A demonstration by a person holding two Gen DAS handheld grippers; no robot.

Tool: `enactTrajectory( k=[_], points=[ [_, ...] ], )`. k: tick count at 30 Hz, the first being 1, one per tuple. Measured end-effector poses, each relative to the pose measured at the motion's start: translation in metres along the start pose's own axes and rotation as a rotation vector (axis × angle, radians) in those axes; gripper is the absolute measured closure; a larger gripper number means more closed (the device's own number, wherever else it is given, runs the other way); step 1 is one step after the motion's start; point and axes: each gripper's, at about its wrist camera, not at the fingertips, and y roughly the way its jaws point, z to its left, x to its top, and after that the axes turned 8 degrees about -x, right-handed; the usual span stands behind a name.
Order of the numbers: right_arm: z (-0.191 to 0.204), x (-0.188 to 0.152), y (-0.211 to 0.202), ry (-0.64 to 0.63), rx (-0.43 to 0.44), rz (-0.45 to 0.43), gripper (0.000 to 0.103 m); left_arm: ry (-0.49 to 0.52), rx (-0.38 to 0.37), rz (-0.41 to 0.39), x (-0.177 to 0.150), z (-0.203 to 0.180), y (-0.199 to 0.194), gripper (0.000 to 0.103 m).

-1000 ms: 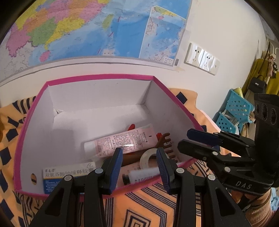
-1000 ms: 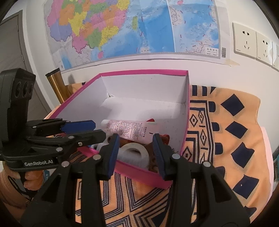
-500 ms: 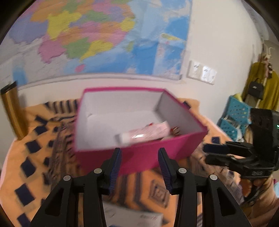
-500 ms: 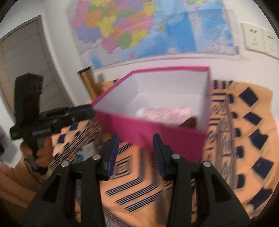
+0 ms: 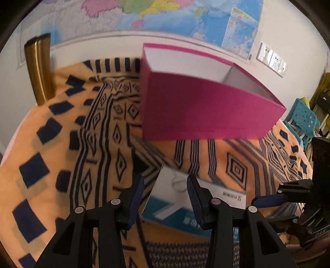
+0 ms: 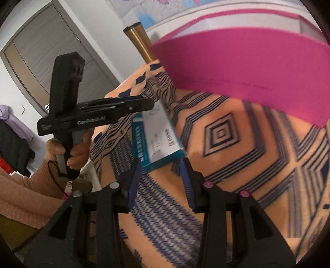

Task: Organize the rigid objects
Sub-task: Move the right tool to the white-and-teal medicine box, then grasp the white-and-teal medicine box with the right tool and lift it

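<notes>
A pink box with a white inside stands on the orange patterned cloth; from here its contents are hidden. It also shows in the right wrist view. A flat white and teal carton lies on the cloth in front of the box, also seen in the right wrist view. My left gripper is open and empty, low over the carton's near left part. My right gripper is open and empty, just short of the carton's near end. The right gripper also shows in the left wrist view.
The orange cloth with dark blue patterns covers the table. A brass post stands at the back left by the wall with a map. Blue perforated chairs are to the right. A door is at the left.
Both grippers have pulled back from above the pink box and dropped low toward the cloth. The box's inside has gone out of sight and the white and teal carton has come into view.
</notes>
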Motion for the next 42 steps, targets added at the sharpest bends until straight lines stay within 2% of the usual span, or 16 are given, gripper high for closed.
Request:
enactTrajectory(
  k=[9, 19, 28, 42],
  points=[
    [-0.002, 0.005, 0.010, 0.029, -0.003, 0.003, 0.061, 0.012, -0.051, 0.033, -0.012, -0.005, 0.002, 0.059],
    [-0.024, 0.012, 0.004, 0.079, -0.119, -0.036, 0.061, 0.017, -0.170, 0.069, -0.023, -0.028, 0.005, 0.059],
    [-0.032, 0.011, -0.001, 0.098, -0.153, -0.046, 0.061, 0.016, -0.188, 0.077, -0.022, -0.027, 0.007, 0.059],
    [-0.025, 0.010, -0.005, 0.077, -0.198, -0.055, 0.064, 0.030, -0.163, 0.071, -0.021, -0.038, 0.005, 0.059]
  ],
)
